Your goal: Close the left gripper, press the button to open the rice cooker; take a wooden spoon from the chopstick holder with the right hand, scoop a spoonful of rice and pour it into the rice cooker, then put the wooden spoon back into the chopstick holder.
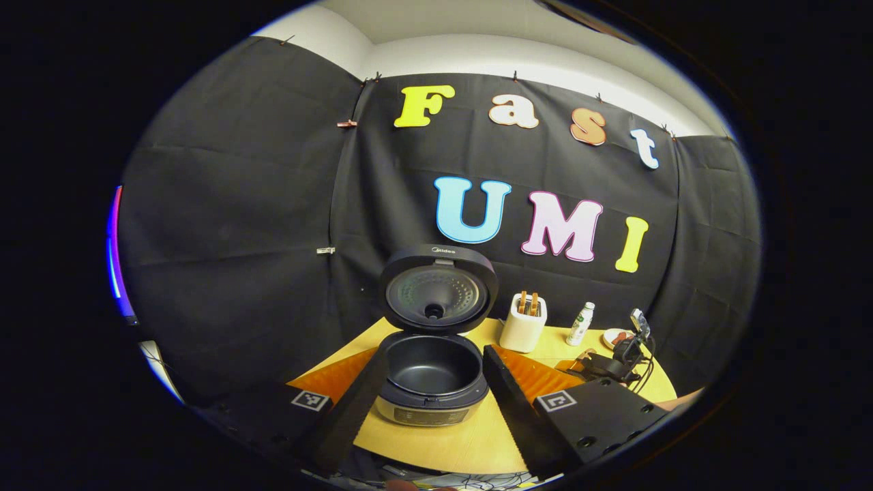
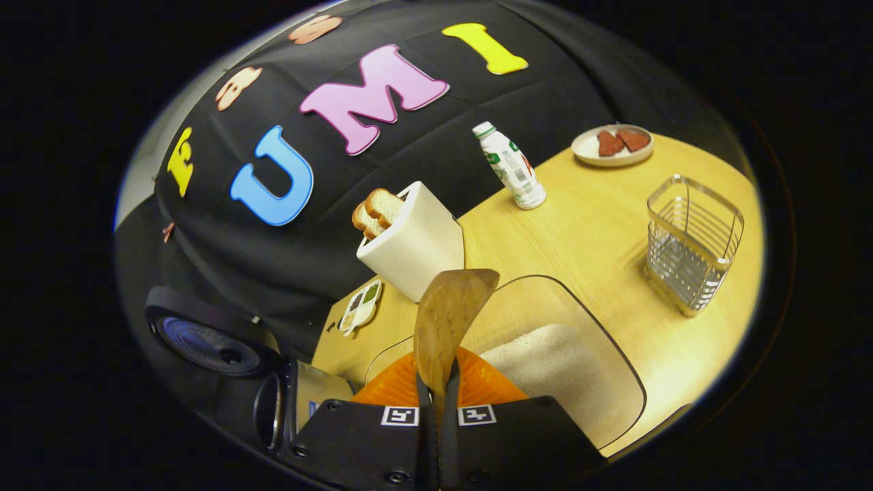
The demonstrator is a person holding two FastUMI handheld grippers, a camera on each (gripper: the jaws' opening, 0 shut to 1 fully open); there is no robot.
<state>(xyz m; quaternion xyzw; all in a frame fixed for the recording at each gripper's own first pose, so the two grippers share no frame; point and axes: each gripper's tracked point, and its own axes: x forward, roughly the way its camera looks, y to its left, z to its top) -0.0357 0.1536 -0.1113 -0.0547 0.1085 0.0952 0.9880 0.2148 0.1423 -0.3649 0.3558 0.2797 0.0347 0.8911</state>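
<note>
So the right gripper (image 2: 436,402) has both fingers clamped tight on the handle of the wooden spoon (image 2: 451,310), bowl pointing up and away from the camera, hanging just above a clear container of rice (image 2: 545,361). The spoon bowl looks empty to me, no grains on it that I can make out. The wire chopstick holder (image 2: 692,242) sits well off to the right on the table, with nothing in it.

In the left gripper view, the left gripper (image 1: 430,409) has its fingers spread wide, one on each side of the rice cooker (image 1: 431,372) without touching it. The lid (image 1: 438,290) stands straight up and the inner pot looks bare.

My read on progress: button press is done since the cooker's open, spoon is out of the holder and in hand. Still to go: the actual scoop, the pour into the pot, and dropping the spoon back in the holder. So roughly halfway, and the scoop looks like the step at hand.

Surface is a light wooden table (image 2: 586,225). Also on it: a white toaster (image 2: 412,249) with bread slices sticking out, a small bottle (image 2: 510,167) behind it, a plate (image 2: 612,146) at the far right with a couple of reddish pieces, and a little divided dish (image 2: 361,307) near the cooker. Black cloth wall behind everything.
</note>
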